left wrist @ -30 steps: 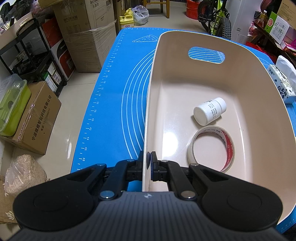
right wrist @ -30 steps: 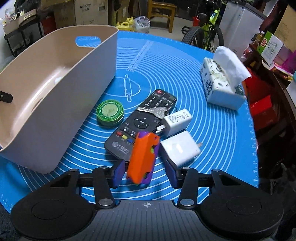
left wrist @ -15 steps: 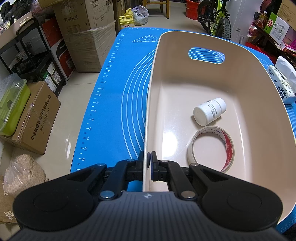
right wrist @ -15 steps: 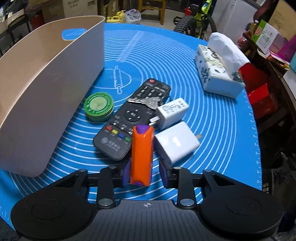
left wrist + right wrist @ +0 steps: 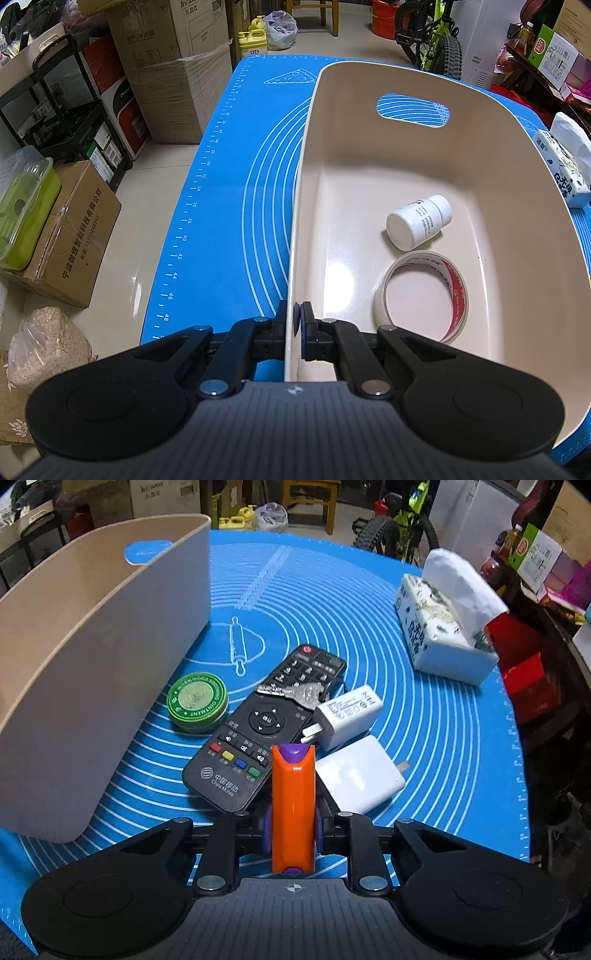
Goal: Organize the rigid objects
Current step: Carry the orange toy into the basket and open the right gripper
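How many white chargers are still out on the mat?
2. The smaller charger lies beside the remote, near the key; the larger charger sits just ahead of the right tool. Others could be hidden.

Both fisheye views are bright over the blue silicone mat (image 5: 424,738) and dim toward the cluttered background, lit from overhead. A soft white glare patch sits on the glossy floor of the beige plastic tub (image 5: 340,280) (another shines on the pale floor tiles (image 5: 147,206)). Straight edges bow near the frame borders, the corners go black, and the far room looks slightly soft.
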Demonstrator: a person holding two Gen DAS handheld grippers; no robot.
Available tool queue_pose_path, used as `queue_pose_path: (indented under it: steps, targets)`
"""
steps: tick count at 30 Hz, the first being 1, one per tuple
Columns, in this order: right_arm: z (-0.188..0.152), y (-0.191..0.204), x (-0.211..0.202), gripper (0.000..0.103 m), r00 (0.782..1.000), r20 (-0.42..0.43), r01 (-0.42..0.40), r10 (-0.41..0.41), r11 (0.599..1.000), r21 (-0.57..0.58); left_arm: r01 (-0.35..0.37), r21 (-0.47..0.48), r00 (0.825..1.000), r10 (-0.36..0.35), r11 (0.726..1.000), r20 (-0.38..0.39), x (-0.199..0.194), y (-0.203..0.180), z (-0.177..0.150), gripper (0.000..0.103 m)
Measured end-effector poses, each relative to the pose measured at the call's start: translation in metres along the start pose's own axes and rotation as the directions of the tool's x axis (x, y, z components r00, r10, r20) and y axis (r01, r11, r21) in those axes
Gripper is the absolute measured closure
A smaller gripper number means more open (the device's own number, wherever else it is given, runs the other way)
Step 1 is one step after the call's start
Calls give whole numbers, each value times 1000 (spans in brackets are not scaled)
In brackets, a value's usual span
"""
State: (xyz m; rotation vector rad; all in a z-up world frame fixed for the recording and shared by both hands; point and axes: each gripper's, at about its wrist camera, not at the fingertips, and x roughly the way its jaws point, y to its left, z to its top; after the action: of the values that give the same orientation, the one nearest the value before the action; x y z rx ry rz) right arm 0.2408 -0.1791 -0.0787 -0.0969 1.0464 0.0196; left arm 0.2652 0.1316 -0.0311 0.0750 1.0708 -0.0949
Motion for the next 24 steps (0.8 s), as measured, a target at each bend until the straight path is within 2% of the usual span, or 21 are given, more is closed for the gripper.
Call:
queue_pose_path:
  steps: [4,7,10,14,20,24]
  targets:
    - [6,-3,-26,72,997,75,1,-3,1000,26,2,-1,1000,-2,1000,0,0,0,0,96]
    - [18,-2,-54,72,987,160,-5,0,999,33,3,-2,1000,-3,1000,0,0,0,0,96]
    - [37,3,-82,72,966,257,-9,5,1000,16,2,-1,1000,-2,1000,0,0,0,0,96]
    - [70,23,-107,72,936,343,-65,74,997,-37,1,-1,1000,-1,1000,-1,0,0,0,96]
    - [110,76,-108,72,907,377,-137,187,978,-155,-3,1,1000,3,1000,-1,1,-1,-1,96]
    - [134,111,-88,72,911,320,-205,259,959,-194,-2,1,1000,2,1000,-1,1,-1,-1,96]
